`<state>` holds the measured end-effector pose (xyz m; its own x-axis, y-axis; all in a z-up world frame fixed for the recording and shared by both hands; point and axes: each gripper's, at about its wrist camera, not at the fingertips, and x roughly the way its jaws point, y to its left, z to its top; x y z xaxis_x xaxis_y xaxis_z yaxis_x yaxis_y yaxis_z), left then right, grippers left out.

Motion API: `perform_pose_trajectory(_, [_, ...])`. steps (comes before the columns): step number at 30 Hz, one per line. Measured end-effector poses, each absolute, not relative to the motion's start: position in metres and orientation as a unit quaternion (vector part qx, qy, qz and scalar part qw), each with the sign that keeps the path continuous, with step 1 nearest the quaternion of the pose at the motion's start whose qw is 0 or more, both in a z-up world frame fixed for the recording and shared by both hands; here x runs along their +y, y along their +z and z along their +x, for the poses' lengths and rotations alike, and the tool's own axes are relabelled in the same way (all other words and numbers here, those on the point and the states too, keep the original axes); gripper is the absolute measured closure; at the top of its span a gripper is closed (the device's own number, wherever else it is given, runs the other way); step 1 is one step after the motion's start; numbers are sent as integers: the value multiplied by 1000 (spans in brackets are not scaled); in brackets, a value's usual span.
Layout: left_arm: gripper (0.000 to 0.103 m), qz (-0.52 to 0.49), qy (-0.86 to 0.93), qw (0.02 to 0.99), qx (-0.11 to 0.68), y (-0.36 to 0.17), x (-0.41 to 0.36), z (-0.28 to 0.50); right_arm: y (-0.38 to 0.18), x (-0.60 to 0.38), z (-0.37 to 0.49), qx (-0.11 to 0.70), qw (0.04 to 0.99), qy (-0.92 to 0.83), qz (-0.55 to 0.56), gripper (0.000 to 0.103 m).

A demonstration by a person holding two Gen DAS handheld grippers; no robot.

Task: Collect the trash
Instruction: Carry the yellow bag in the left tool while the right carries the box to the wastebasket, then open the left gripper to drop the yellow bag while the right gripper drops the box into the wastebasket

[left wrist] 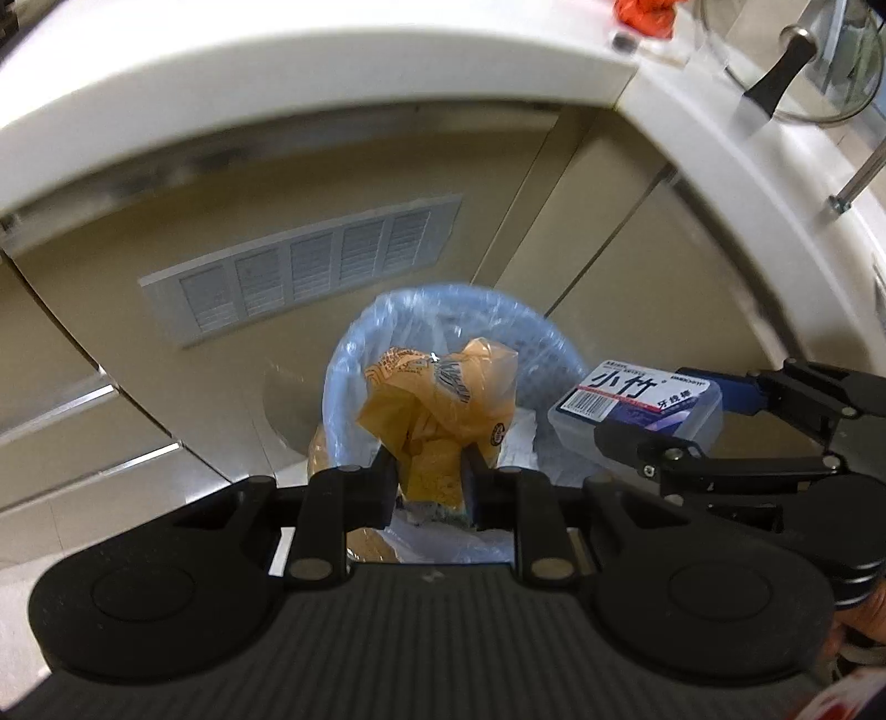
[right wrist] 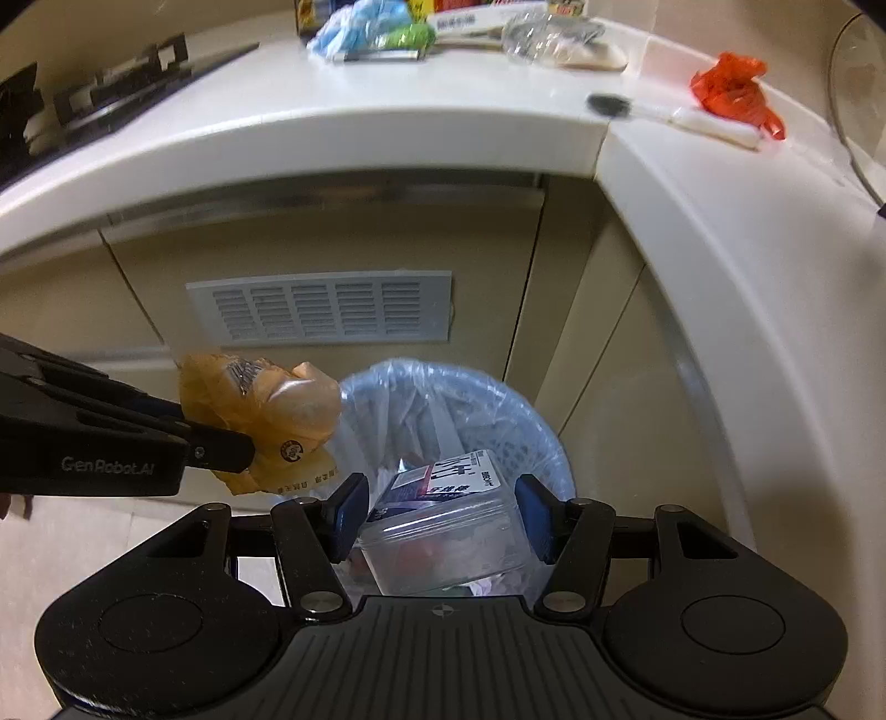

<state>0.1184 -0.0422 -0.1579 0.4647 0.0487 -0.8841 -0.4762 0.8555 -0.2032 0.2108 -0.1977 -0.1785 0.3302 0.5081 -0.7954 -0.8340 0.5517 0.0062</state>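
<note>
My left gripper (left wrist: 429, 487) is shut on a crumpled orange plastic bag (left wrist: 443, 399), which hangs over a blue waste basket (left wrist: 346, 360) lined with a clear bag. My right gripper (right wrist: 442, 515) is shut on a clear plastic box with a printed label (right wrist: 443, 531), just above the same basket (right wrist: 531, 432). In the left wrist view the right gripper (left wrist: 675, 415) and its box (left wrist: 637, 404) sit at the basket's right rim. In the right wrist view the left gripper (right wrist: 194, 426) holds the orange bag (right wrist: 266, 404) at the basket's left rim. Paper scraps lie inside the basket.
A white L-shaped counter (right wrist: 387, 133) overhangs the basket, with beige cabinet doors and a vent panel (right wrist: 321, 307) behind it. On the counter lie a red plastic bag (right wrist: 731, 88), several packets (right wrist: 376, 27), a stove (right wrist: 111, 94) and a glass lid (left wrist: 803, 61).
</note>
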Motion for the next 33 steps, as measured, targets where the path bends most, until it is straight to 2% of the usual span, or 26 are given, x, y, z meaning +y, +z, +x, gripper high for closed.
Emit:
perform_pose_trajectory(12, [82, -229, 150, 810, 518, -195, -35, 140, -213, -187, 229, 412, 776, 422, -225, 45])
perform_pose_trajectory(26, [81, -234, 131, 806, 528, -217, -25, 168, -227, -181, 241, 419, 774, 416, -230, 45])
perform_pose_trajectory(28, [80, -235, 127, 805, 529, -219, -24, 171, -228, -181, 241, 421, 773, 415, -230, 45])
perform_pose_trajectory(30, [70, -233, 132, 805, 529, -220, -24, 172, -230, -180, 242, 422, 773, 414, -230, 45])
perform_pose_trajectory(33, [68, -234, 138, 805, 528, -219, -22, 169, -231, -180, 243, 425, 773, 412, -228, 45])
